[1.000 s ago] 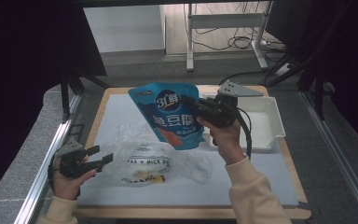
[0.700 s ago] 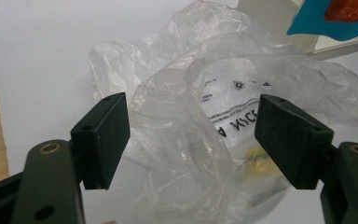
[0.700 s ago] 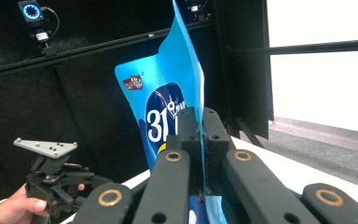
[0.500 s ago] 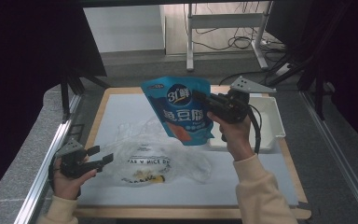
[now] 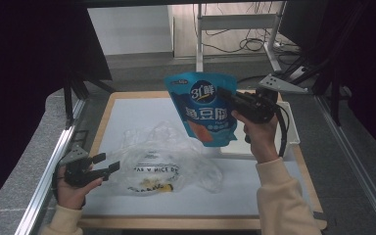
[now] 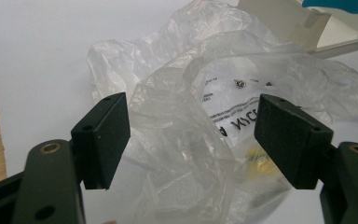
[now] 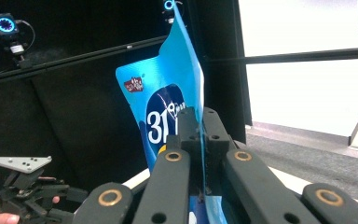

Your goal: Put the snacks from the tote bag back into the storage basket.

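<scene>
Down at the left edge of the table, the left gripper [image 5: 100, 165] rests low with its jaws spread wide and nothing between them, aimed at the crumpled clear plastic bag [image 5: 164, 161] that lies on the white mat [image 5: 127, 110]. From the left gripper view the bag's [image 6: 200, 140] loose folds sit just ahead of the two pads, not yet pinched. To do this step well, I'd say that gripper should catch one rim of the bag's mouth and lift it, so the opening stands clear rather than slumped. Further right, the blue snack pouch [image 5: 206, 107] hangs in the air above the mat, tilted, held by its right side edge in the clamped right gripper [image 5: 232, 100]; the right gripper view shows the jaws closed flat on the pouch [image 7: 168, 100]. It should probably go in bottom corner first. There is open mat behind and left of the bag for swinging the pouch down. To the right the white tray [image 5: 291, 132] and the table's wooden border [image 5: 301, 166] crowd that side.
</scene>
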`<state>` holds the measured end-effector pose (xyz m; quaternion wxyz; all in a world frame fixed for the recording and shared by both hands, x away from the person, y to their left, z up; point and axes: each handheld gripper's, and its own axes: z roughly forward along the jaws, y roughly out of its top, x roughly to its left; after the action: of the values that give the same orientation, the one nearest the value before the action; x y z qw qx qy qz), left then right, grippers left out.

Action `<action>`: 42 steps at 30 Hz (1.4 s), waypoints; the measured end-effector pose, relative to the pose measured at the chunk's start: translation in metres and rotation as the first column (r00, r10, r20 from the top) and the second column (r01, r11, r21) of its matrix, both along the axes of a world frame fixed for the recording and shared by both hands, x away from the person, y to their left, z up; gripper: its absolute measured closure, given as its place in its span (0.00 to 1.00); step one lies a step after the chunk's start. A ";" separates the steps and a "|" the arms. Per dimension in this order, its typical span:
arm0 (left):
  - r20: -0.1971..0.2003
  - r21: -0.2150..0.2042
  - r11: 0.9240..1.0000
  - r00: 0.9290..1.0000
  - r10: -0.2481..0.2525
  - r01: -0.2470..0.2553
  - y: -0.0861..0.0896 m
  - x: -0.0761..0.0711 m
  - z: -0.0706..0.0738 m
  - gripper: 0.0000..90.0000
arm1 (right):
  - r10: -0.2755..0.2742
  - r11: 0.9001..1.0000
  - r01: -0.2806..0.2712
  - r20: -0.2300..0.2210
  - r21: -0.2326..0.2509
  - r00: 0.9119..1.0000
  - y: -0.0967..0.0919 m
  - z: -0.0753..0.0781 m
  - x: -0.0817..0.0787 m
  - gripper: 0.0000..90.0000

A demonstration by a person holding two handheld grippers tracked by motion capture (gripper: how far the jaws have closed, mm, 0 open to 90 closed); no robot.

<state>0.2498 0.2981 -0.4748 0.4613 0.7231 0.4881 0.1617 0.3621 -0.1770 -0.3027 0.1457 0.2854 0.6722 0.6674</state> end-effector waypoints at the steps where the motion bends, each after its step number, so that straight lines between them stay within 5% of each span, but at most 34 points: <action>1: 0.000 0.000 1.000 1.000 -0.001 0.001 0.000 0.000 0.000 0.30 | 0.000 1.000 0.000 0.000 0.000 1.000 0.000 0.000 0.000 0.99; 42: -0.003 0.018 1.000 1.000 -0.013 0.013 -0.004 0.001 -0.002 0.30 | -0.138 0.990 0.139 0.031 -0.032 0.990 -0.053 0.005 0.021 0.99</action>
<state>0.2504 0.2940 -0.4768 0.4551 0.7307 0.4823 0.1621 0.3832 -0.2303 -0.2981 0.2062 0.3194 0.6599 0.6481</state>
